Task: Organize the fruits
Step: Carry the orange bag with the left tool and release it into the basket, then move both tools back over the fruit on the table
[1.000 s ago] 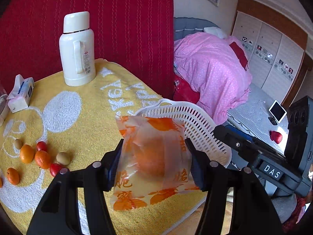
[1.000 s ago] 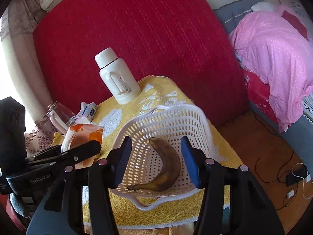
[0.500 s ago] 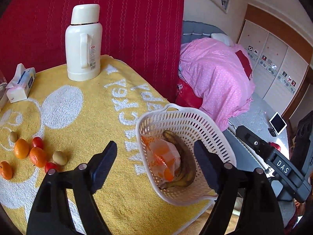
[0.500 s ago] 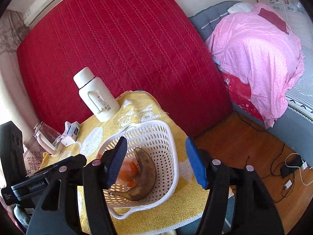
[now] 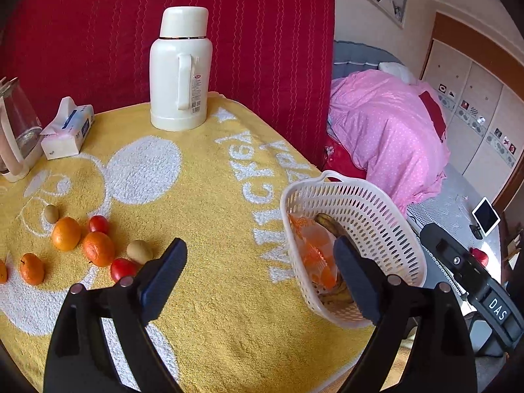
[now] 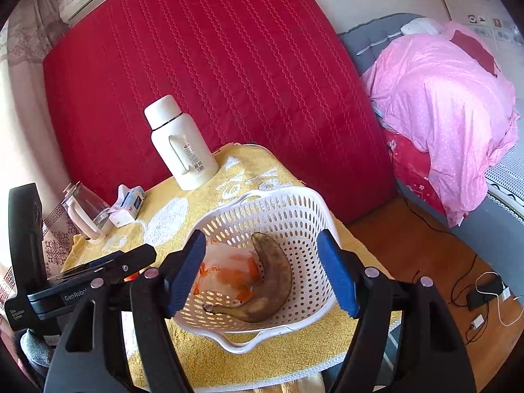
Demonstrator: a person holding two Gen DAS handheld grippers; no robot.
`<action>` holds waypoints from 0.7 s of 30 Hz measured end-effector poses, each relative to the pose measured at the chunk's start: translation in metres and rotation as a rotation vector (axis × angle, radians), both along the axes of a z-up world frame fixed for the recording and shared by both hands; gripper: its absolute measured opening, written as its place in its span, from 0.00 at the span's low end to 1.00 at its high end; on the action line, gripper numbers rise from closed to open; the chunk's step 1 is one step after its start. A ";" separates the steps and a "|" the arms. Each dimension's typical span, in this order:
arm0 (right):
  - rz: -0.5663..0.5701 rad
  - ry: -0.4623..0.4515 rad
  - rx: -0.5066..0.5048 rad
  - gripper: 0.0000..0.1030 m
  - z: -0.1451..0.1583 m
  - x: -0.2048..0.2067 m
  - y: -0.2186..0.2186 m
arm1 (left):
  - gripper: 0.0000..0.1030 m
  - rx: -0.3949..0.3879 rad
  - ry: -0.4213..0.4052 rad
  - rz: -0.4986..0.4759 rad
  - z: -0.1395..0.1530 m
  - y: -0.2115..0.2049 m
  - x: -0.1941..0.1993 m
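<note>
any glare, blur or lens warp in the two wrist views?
Left wrist: sharp, no motion blur; strong fisheye bend and dark corners; the wardrobe is washed out by daylight. Right wrist: also sharp; blown-out light along the left edge by the curtain; the basket and banana are evenly lit.

banana half behind bag

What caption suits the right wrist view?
Right gripper opening above white basket holding a brown banana and bagged orange.

White thermos upright beside tissue pack (glass kettle left).
</note>
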State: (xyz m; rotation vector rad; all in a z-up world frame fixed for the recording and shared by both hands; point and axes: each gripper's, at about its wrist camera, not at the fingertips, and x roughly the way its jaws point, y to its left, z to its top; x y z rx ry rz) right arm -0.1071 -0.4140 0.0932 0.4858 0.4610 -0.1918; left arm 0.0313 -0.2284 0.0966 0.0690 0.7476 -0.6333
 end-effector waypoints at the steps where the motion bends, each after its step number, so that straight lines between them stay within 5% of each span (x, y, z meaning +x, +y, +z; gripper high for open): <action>1: 0.005 0.001 -0.002 0.70 0.000 0.001 0.004 | 0.87 0.002 -0.006 0.005 0.000 0.003 -0.001; 21: 0.104 0.016 -0.024 0.71 0.006 0.022 0.068 | 0.88 0.015 -0.035 0.138 -0.005 0.078 0.001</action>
